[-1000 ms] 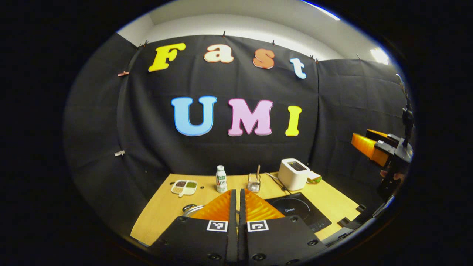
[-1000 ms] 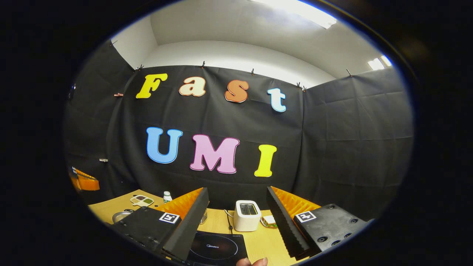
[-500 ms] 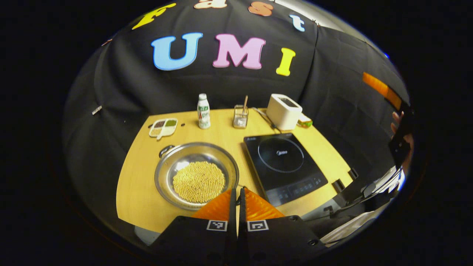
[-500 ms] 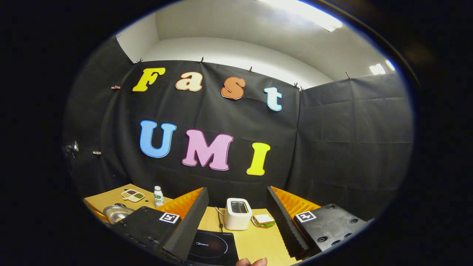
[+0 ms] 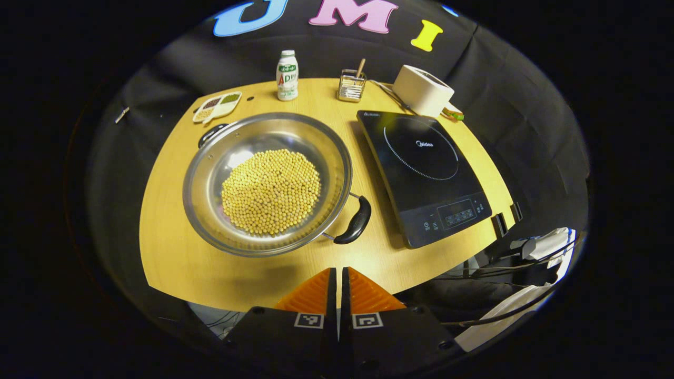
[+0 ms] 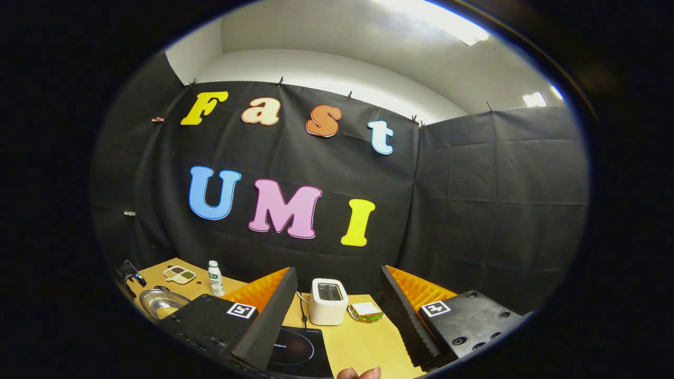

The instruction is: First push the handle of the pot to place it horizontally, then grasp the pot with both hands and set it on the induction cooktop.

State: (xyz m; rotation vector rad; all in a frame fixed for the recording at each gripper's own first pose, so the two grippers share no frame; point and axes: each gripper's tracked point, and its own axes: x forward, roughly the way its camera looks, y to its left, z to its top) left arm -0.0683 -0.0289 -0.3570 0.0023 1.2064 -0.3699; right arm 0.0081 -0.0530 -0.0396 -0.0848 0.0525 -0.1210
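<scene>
Left gripper (image 5: pixel 337 279), fingers pressed together, has tipped down, so we now see the pot (image 5: pixel 268 181) beside the induction cooktop (image 5: pixel 424 173), its handle (image 5: pixel 354 223) probably still skewed. Right gripper (image 6: pixel 337 310) hangs spread.

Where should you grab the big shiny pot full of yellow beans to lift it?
Probably by its two black handles. The round steel pot is wide, shallow and full of beans, so its rim is a poor hold. One curved handle sticks out toward the black induction cooktop; the other sits opposite. Bring one set of tongs in from each side.
</scene>
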